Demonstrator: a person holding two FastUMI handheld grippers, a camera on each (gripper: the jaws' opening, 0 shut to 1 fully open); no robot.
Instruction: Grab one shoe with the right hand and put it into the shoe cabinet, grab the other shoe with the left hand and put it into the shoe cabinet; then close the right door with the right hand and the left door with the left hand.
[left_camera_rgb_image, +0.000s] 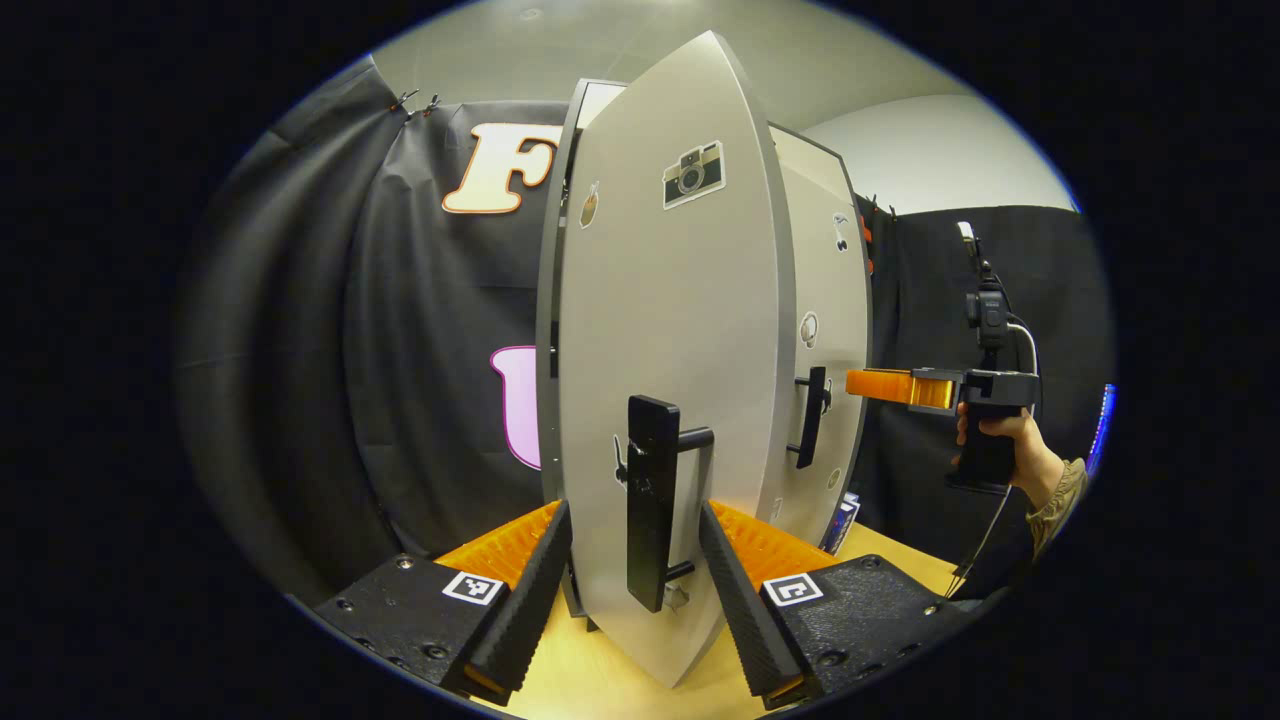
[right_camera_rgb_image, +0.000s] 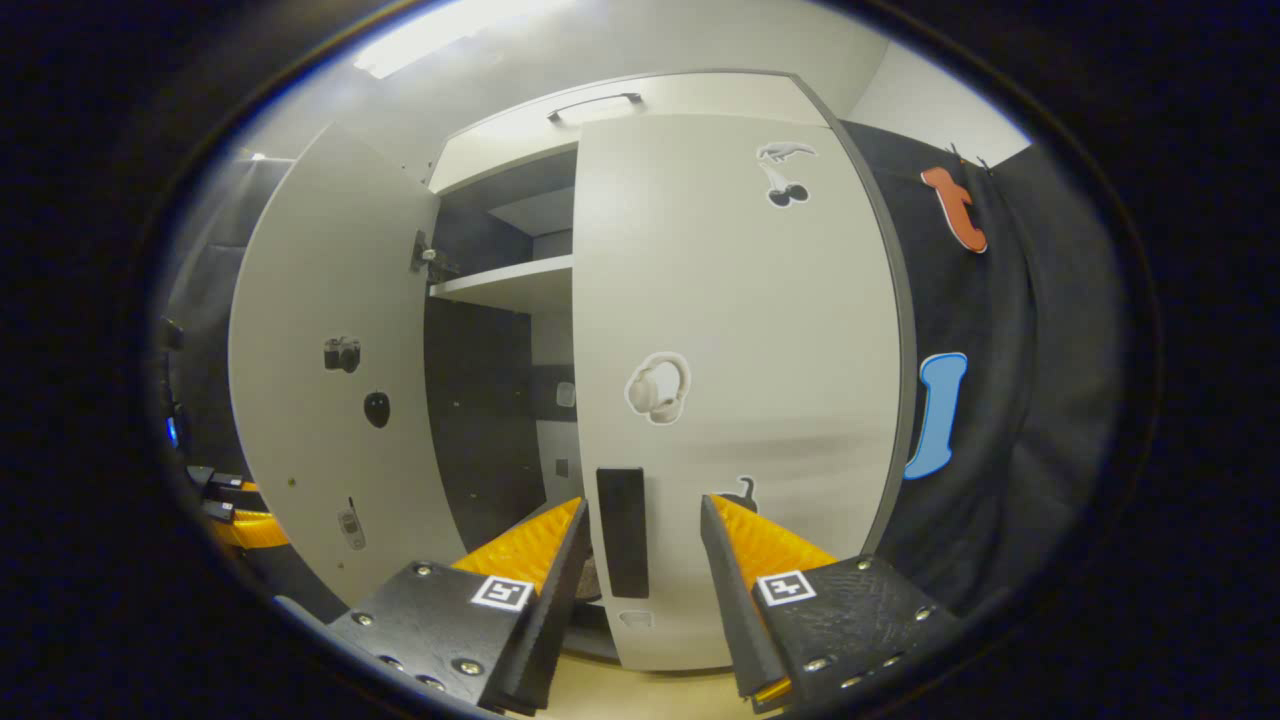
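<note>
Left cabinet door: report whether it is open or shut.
Open. In the right gripper view the left door swings outward, exposing the dark interior and a shelf; the right door looks about closed.

Black cloth wall (left_camera_rgb_image: 400, 330) behind, pale ceiling (left_camera_rgb_image: 620, 50) above, light wooden tabletop (left_camera_rgb_image: 590, 665) below.

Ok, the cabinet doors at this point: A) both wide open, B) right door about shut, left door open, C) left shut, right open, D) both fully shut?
B: in the right gripper view the right door lies about flush with the cabinet, while the left door swings out, leaving a shelf visible.
</note>
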